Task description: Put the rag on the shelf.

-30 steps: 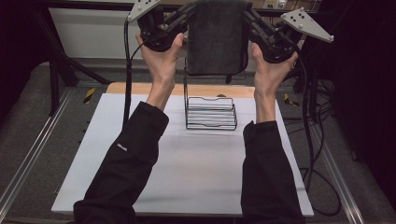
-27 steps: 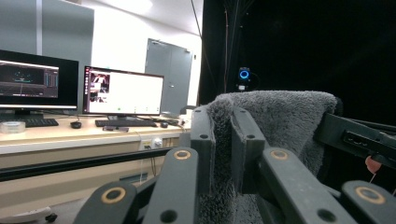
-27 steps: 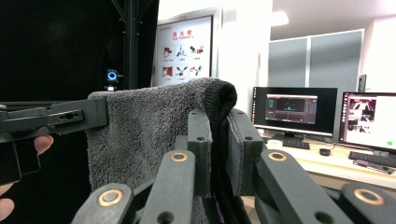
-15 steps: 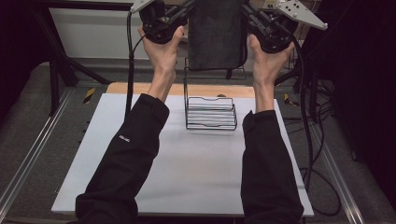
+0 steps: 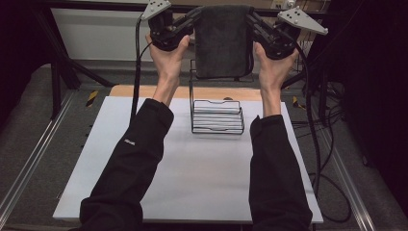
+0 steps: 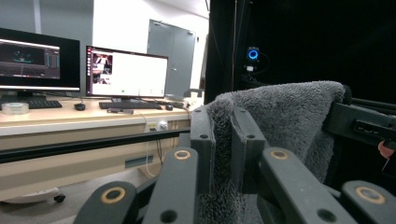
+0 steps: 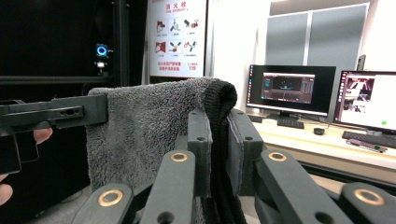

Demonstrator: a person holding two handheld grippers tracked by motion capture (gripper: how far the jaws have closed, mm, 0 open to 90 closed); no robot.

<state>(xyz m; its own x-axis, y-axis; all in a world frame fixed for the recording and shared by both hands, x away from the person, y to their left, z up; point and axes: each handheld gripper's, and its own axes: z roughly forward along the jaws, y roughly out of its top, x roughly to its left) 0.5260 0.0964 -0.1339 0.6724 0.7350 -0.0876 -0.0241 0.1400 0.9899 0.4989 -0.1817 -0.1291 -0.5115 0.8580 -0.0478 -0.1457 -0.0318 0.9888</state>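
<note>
A dark grey towel (image 5: 223,41) hangs folded between both grippers, held high above the far end of the table. My left gripper (image 5: 195,15) is shut on its left top corner, and my right gripper (image 5: 251,18) is shut on its right top corner. In the left gripper view the jaws pinch the fluffy towel (image 6: 280,116) edge, with the other gripper's jaw at the right. In the right gripper view the jaws clamp the folded towel (image 7: 149,126) edge. A black wire rack (image 5: 217,115) stands on the white table (image 5: 192,178) straight below the towel.
A wooden strip (image 5: 144,91) runs along the table's far edge. Cables (image 5: 312,125) trail down the right side of the table. Metal rails flank the table on both sides. Desks with monitors (image 6: 126,74) stand beyond the workspace.
Both grippers have lifted the towel a little higher and farther from the person, so its lower edge now hangs just above the rack's top.
</note>
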